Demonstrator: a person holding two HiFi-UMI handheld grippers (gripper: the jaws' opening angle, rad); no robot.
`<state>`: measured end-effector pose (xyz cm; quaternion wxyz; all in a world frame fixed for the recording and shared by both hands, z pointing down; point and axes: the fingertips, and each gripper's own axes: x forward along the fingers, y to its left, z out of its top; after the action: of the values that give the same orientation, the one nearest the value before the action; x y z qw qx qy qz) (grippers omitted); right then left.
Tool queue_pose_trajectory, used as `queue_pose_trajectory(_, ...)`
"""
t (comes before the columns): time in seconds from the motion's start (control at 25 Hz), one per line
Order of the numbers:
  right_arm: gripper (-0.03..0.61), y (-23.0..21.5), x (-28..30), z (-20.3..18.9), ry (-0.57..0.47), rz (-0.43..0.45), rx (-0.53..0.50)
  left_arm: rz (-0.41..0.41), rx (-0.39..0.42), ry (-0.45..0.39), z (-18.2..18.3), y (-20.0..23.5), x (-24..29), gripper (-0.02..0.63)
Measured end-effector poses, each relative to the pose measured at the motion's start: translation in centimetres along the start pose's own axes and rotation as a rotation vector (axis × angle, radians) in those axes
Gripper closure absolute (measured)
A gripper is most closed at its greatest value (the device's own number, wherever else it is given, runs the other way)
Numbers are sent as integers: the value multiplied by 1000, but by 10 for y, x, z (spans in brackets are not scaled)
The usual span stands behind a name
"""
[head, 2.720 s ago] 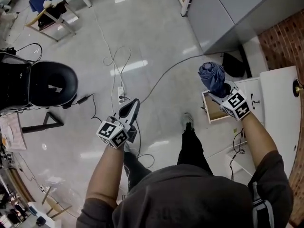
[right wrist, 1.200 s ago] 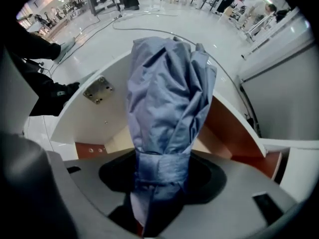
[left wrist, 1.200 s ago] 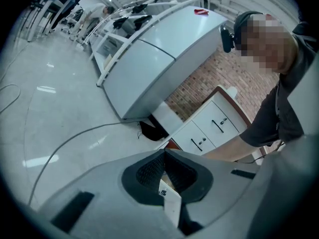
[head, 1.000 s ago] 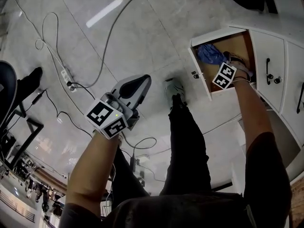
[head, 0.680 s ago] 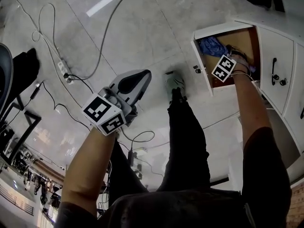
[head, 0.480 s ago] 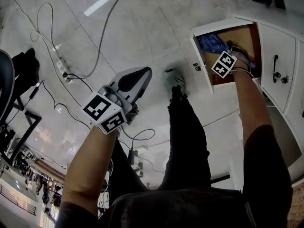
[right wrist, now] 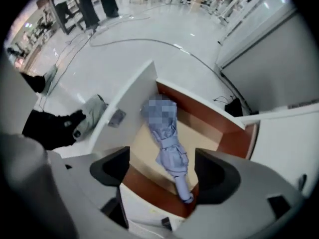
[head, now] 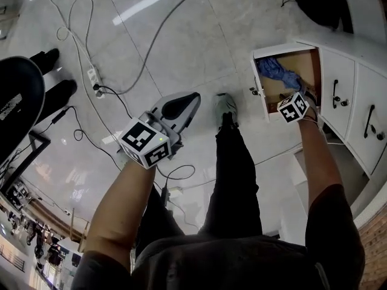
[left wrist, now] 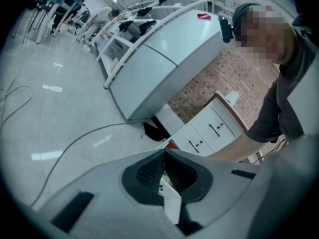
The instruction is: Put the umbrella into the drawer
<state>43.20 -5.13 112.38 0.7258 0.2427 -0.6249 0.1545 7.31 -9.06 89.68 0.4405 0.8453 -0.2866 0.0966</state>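
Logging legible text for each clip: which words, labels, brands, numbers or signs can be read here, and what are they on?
No readable words, brands or numbers in any view.
Marker cube at the head view's left: black-and-white square patterns only, no text.
Marker cube at the head view's right: the same kind of pattern, no text.
White mark on the black chair: too blurred to read.

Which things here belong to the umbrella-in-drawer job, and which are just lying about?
Job:
- umbrella, lying inside
- open drawer

Lying about:
- power strip
- floor cables
- black bag
- closed drawers
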Motion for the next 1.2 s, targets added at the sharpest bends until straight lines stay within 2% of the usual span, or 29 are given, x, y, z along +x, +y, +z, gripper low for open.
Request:
queue_pose_trajectory(0.16, 190, 26, -97, 41, -129, 45, 183, 40, -21, -58, 32, -12, -68, 607)
queue_pose_trajectory(0.4, 290, 41, -268, 140, -381, 115, 316, 113, -4, -102, 95, -37, -185, 607)
queue_pose_trajectory(0.48, 338, 38, -333, 170, -461, 143, 344, 133, 5, -115, 120, -54, -224, 607)
queue_pose_trajectory(0.6, 377, 21, -425, 217, -607, 185, 384, 159, 42, -142, 167, -83, -269, 607)
queue_pose_trajectory(0.72, 407, -4, -510, 273, -754, 223, 349, 179, 113, -187, 228, -108, -302, 607)
queue_pose_trajectory(0.8, 426, -12, -565, 291, -828, 251, 293, 194, 141, -219, 257, -133, -319, 607)
queue_pose_trajectory(1.0, 472, -31, -673, 305, -1004, 319, 153, 271, 204, -320, 303, -204, -347, 607)
queue_pose_trajectory(1.2, 545, -34, -744, 336, -1124, 386, 65, 364, 222, -421, 332, -245, -384, 607)
